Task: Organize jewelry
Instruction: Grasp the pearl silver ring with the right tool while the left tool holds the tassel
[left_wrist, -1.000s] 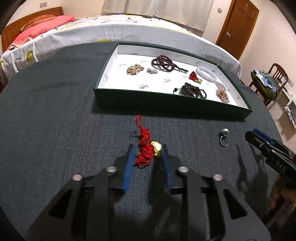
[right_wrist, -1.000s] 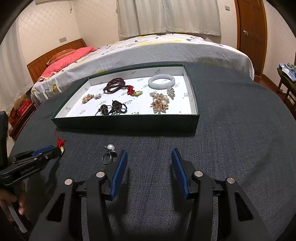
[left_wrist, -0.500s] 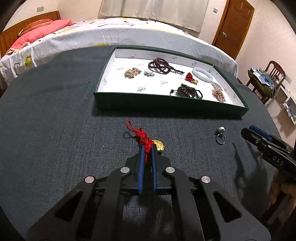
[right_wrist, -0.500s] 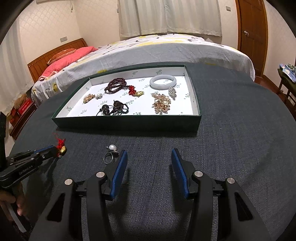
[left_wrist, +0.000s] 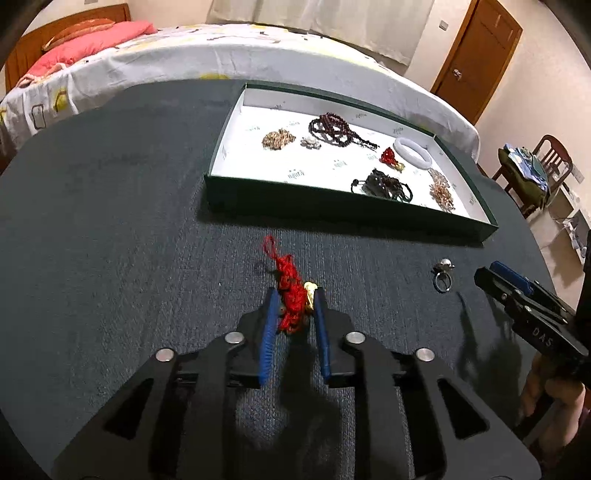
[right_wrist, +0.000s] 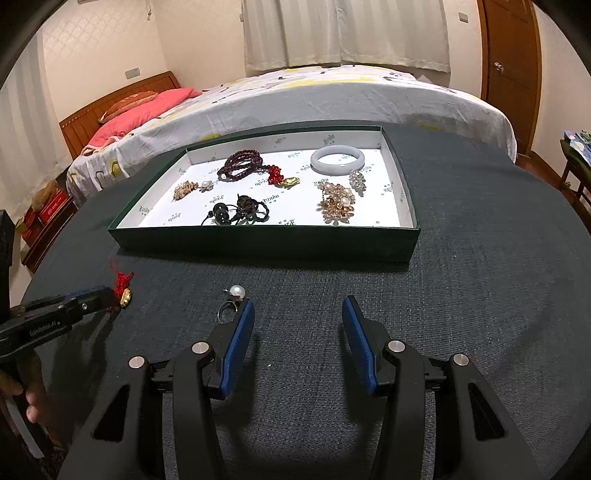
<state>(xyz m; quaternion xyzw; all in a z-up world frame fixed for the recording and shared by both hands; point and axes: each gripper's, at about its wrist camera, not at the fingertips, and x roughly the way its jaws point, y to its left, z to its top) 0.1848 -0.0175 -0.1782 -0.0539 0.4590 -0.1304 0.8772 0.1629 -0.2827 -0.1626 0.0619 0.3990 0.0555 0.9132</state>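
The red knotted cord charm (left_wrist: 288, 291) with its small gold pendant (left_wrist: 310, 291) lies between the jaws of the left gripper (left_wrist: 293, 295), its loop pointing ahead of the fingers. These jaws have just been opening a little and stand narrow around the knot; I cannot tell if the pads press it. The charm looks light, soft and limp, so I would take it at the thick knot. Farther ahead is the green tray (left_wrist: 332, 212). The right gripper (right_wrist: 297, 314) is half open and empty, and the pearl ring (right_wrist: 232, 301) lies just beside its left finger.
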